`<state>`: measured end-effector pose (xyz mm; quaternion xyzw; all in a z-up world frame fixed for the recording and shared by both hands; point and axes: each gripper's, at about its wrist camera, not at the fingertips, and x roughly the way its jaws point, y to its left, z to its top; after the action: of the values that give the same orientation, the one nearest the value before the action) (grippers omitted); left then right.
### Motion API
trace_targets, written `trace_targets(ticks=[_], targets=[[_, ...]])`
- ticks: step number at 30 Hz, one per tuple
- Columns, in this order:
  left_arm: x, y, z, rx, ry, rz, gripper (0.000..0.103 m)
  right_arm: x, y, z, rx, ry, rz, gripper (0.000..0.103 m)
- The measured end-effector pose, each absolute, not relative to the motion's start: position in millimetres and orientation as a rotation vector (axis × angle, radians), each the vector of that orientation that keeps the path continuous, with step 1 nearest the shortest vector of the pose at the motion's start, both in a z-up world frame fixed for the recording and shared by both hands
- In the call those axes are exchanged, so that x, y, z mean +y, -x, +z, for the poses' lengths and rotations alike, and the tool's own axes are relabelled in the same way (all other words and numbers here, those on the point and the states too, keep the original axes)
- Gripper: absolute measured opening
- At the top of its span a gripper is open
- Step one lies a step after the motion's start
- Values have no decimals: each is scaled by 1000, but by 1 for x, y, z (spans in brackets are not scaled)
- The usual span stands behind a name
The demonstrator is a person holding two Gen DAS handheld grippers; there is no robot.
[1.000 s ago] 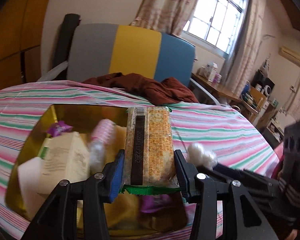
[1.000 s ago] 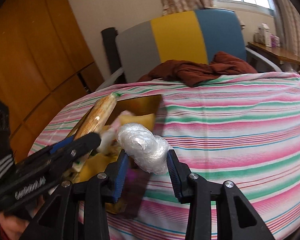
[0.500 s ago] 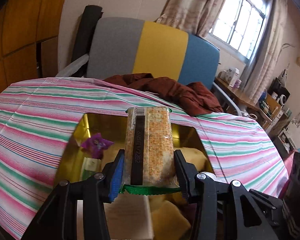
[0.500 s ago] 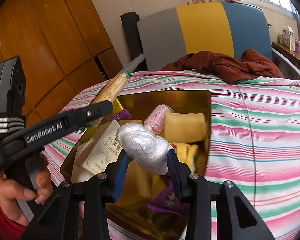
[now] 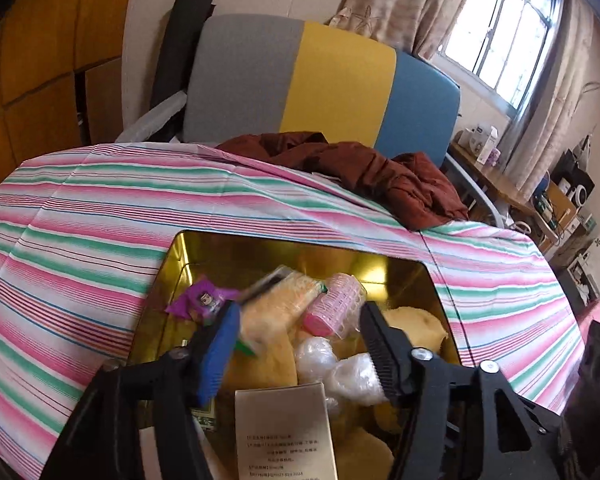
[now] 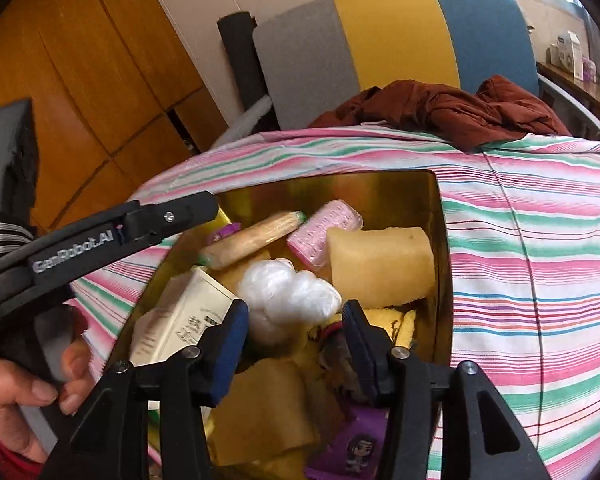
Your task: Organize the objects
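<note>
Both grippers hang over the gold tin (image 5: 172, 276). The left gripper (image 5: 296, 344) is opening; the cracker pack (image 5: 280, 304) lies loose in the tin beyond its fingers. The right gripper (image 6: 294, 336) is opening too, the white plastic wad (image 6: 288, 292) lying just past its pads, untouched.

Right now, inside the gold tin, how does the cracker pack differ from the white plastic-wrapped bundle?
The cracker pack is long, flat-sided and tan with green ends; the white plastic-wrapped bundle is lumpy, rounded and crinkled. The pack lies tilted toward the tin's far side, beside the pink roller; the bundle sits nearer the middle, against the yellow sponge. Both are inside the gold tin, and no fingers press on either.
</note>
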<state>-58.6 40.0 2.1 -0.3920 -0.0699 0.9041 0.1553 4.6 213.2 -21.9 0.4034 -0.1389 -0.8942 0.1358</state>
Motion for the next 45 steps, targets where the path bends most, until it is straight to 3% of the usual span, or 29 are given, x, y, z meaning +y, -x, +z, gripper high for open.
trace_targets(ticks=[6,8,19,21,23,34,45], targets=[[30,38,11,-277,1113,2679,99,227,-23,-13,-411,-1141,-2612,49],[28,30,13,-288,1129,2710,103,230,-28,-13,-404,-1149,-2609,49],[20,-12,15,-186,1311,2834,103,224,-50,-6,-243,-1244,-2674,51],[18,-21,17,-165,1300,2859,103,222,-53,0,-206,-1244,-2701,54],[15,-27,20,-166,1273,2884,103,222,-56,6,-194,-1236,-2727,64],[-16,-53,38,-422,1121,2915,103,208,-55,21,-115,-1266,-2802,66],[0,-45,28,-38,1345,2992,103,201,-54,20,-101,-1289,-2819,66]])
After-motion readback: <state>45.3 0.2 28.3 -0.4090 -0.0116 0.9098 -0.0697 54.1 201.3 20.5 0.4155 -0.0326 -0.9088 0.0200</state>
